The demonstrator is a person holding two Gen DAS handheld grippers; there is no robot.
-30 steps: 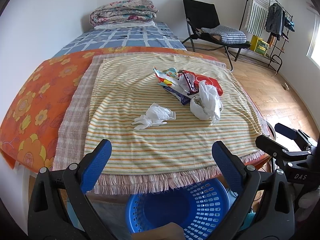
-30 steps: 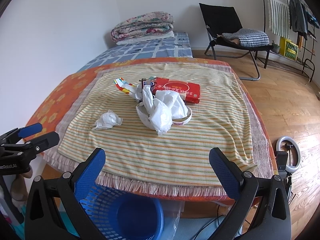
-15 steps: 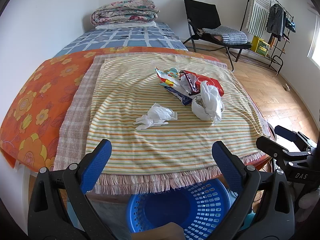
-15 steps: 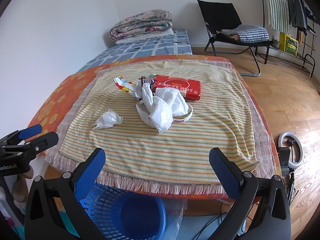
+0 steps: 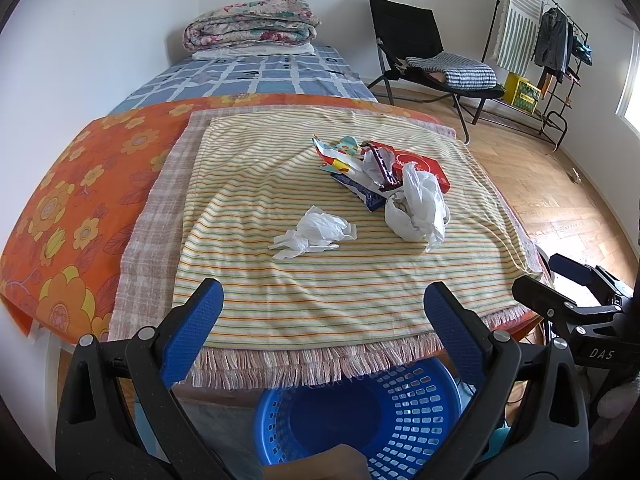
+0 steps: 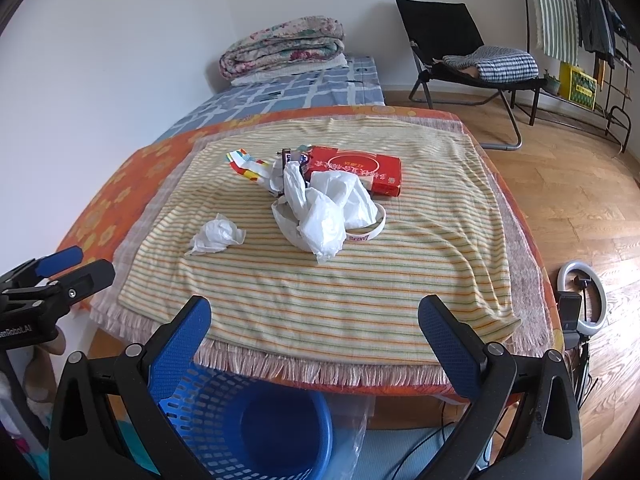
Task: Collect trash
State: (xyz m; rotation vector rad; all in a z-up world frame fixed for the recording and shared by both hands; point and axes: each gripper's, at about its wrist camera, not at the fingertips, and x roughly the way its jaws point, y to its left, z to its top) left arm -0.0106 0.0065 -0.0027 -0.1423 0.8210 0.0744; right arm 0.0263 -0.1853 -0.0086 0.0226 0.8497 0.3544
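The left claw [image 5: 322,306] is held wide apart with nothing between its blue pads, poised above the near fringed edge of the bench [image 5: 248,384]. The right claw [image 6: 314,322] is likewise spread wide and empty, set off to the right of the left one. The bench is covered by a yellow striped cloth [image 5: 256,208] laid over a checked pinkish cloth [image 5: 148,240] and an orange flowered cloth [image 5: 72,196]. On the striped cloth a crumpled white tissue [image 5: 314,232] is seen lying alone, near but apart from a crumpled white plastic bag [image 5: 418,208]. Just behind the bag a heap of trash is gathered: a red flat box [image 6: 354,168], a dark blue wrapper [image 5: 366,194] and a colourful spotted wrapper [image 5: 336,156], overlapping one another. A white band [image 6: 370,232] is partly covered by the bag in the right wrist view. A blue perforated basket [image 5: 400,412] is placed on the floor below the near edge of the bench, under both claws. Beyond the bench a bed [image 5: 256,76] with a folded floral quilt [image 5: 250,26] is seen, and a black folding chair [image 6: 452,40] carrying checked fabric is set on the wooden floor [image 6: 568,184].
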